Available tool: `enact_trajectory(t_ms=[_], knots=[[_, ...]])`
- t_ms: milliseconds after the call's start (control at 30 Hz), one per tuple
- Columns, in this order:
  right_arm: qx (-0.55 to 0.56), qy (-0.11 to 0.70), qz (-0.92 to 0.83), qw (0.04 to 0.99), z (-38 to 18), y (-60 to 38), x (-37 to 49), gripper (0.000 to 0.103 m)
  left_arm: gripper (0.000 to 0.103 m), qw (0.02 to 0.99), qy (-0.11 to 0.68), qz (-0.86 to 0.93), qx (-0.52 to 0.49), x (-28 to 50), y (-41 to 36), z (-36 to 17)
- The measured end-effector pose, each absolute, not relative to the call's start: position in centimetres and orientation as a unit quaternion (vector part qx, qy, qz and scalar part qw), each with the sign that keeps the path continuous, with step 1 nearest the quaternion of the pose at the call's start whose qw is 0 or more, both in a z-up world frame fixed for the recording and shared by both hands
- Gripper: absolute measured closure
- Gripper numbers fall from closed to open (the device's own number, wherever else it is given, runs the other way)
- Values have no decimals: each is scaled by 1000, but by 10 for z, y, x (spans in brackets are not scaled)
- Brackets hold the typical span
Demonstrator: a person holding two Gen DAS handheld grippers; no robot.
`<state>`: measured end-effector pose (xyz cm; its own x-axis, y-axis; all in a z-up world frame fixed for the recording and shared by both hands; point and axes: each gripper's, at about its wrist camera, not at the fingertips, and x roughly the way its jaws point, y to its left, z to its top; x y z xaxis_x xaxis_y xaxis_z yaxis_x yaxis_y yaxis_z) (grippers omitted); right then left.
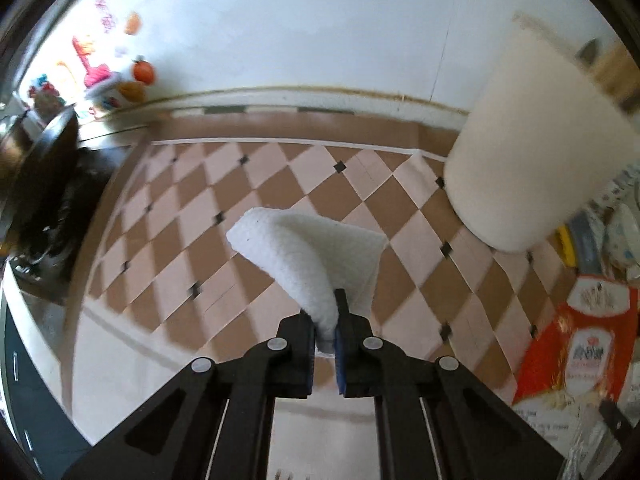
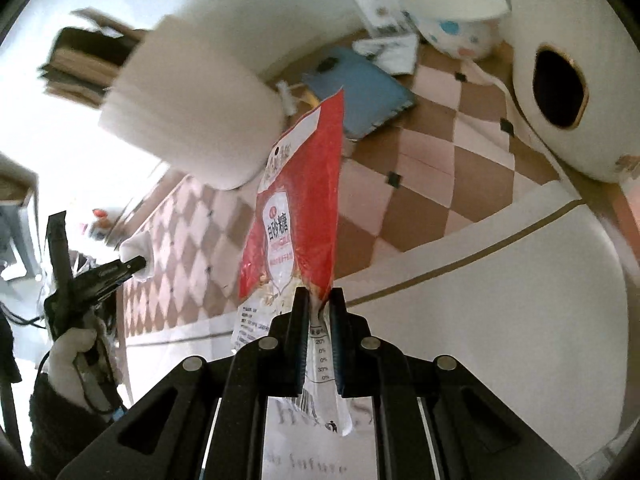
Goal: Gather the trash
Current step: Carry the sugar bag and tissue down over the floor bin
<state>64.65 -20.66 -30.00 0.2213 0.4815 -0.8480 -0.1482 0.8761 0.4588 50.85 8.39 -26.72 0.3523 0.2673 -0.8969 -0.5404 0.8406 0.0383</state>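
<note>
Left wrist view: the left gripper point(image 1: 325, 322) has its black fingers pinched on a white, fuzzy, soft pad point(image 1: 308, 254), a folded sheet whose narrow end is squeezed between blue-lined pads while the wider end fans out above the checkered tablecloth point(image 1: 224, 208). That cloth is smooth, with brown and pale pink diamonds and small black squares at the corners. A tall white paper roll point(image 1: 532, 152), cylindrical and matte, stands at the right near the wall. At the lower right edge lies part of a glossy red and white plastic bag point(image 1: 576, 340). Colourful blurred items sit far left.

Right wrist view: the right gripper point(image 2: 319, 312) is clamped on the crinkled lower edge of the red bag point(image 2: 300, 200), a flat shiny pouch with a clear printed part, held up off the cloth. Behind it are the paper roll point(image 2: 188, 120), a flat blue notebook point(image 2: 360, 92) and a white paper bowl point(image 2: 456, 16) with pastel dots. A rounded white glossy shape with a dark oval opening point(image 2: 560, 88) fills the right. At left, a white-gloved hand point(image 2: 74, 356) holds the other gripper with the white pad point(image 2: 138, 256).
</note>
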Motion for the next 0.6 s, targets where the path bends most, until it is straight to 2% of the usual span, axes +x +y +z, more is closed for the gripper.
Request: enact_trajectory(t_ms=[167,367,600], knots=[[134,568,236,777,-270,-200,617,93,98,824,490,252,-133,461,74,-240],[123,550,275,779,-243,-181,565,93,98,830,472,258,-147,360,89,-223],[115,541,324,767,-229,-145,451,93,98,827,471,262,-160,221,93,-230]])
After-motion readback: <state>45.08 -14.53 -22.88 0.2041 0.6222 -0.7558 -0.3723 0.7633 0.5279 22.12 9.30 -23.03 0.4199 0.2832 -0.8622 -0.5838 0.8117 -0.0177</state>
